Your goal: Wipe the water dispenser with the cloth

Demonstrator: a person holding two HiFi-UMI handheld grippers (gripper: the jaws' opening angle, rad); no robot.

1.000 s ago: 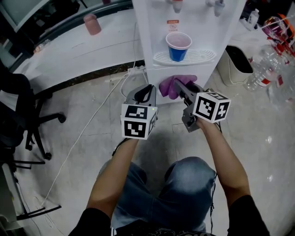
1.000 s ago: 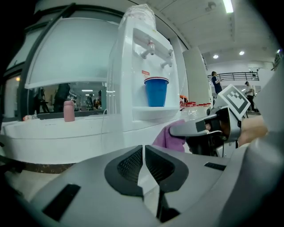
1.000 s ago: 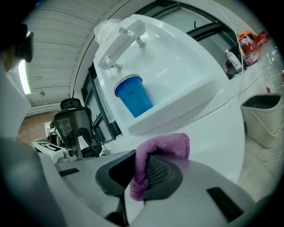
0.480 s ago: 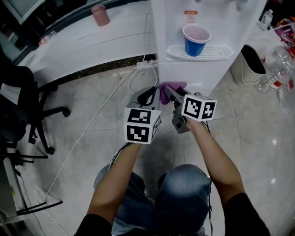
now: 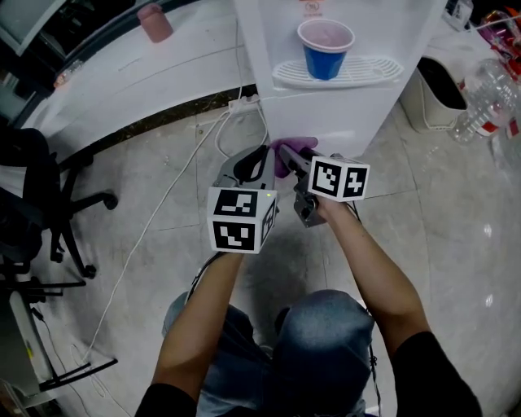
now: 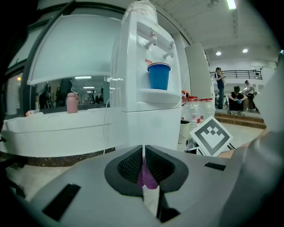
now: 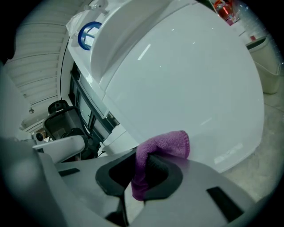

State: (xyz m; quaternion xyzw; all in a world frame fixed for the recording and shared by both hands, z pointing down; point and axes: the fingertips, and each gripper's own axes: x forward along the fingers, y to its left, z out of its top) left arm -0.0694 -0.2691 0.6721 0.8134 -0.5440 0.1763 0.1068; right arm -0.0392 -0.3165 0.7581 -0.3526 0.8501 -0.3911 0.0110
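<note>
The white water dispenser (image 5: 326, 114) stands on the floor in front of me, with a blue cup (image 5: 326, 47) on its drip tray. A purple cloth (image 5: 295, 149) presses against the left part of its lower front panel. My right gripper (image 5: 283, 151) is shut on the cloth (image 7: 166, 144), which bulges from the jaws onto the dispenser (image 7: 186, 80). My left gripper (image 5: 264, 155) sits just left of it, jaws shut. A sliver of purple cloth (image 6: 144, 175) shows pinched between them. The dispenser (image 6: 142, 102) and cup (image 6: 159, 76) rise ahead in the left gripper view.
A power strip (image 5: 242, 104) with a white cable lies left of the dispenser's base. A bin (image 5: 435, 94) and water bottles (image 5: 480, 102) stand to its right. An office chair (image 5: 32, 195) is far left, and a pink bottle (image 5: 155, 22) sits on the white counter.
The cloth and both grippers have slid from the middle of the dispenser's lower front panel toward its left side. Both stay shut.
</note>
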